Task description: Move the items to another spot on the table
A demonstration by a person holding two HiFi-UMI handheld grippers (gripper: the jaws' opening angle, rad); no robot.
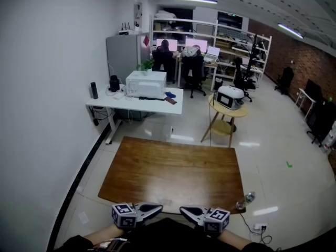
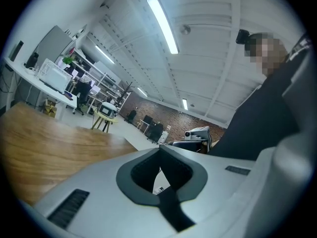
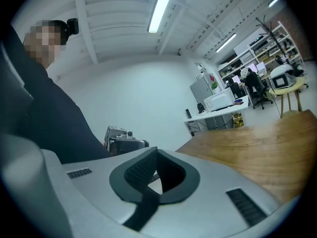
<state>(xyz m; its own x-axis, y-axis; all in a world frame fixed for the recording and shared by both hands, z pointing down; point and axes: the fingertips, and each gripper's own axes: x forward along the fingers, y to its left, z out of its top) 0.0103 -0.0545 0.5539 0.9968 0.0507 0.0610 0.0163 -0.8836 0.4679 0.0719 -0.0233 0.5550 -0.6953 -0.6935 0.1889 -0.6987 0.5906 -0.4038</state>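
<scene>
The brown wooden table lies in front of me with no items showing on its top. My left gripper and right gripper hover at the table's near edge, tips pointing at each other a short gap apart. The left gripper has its jaws together with nothing between them. The right gripper is likewise shut and holds nothing. Each gripper view shows the other gripper straight ahead, the wooden table to one side and the person's dark clothing behind.
A white desk with a printer stands beyond the table at the left. A round yellow side table carries an appliance at the right. A bottle and a power strip lie on the floor by the table's near right corner.
</scene>
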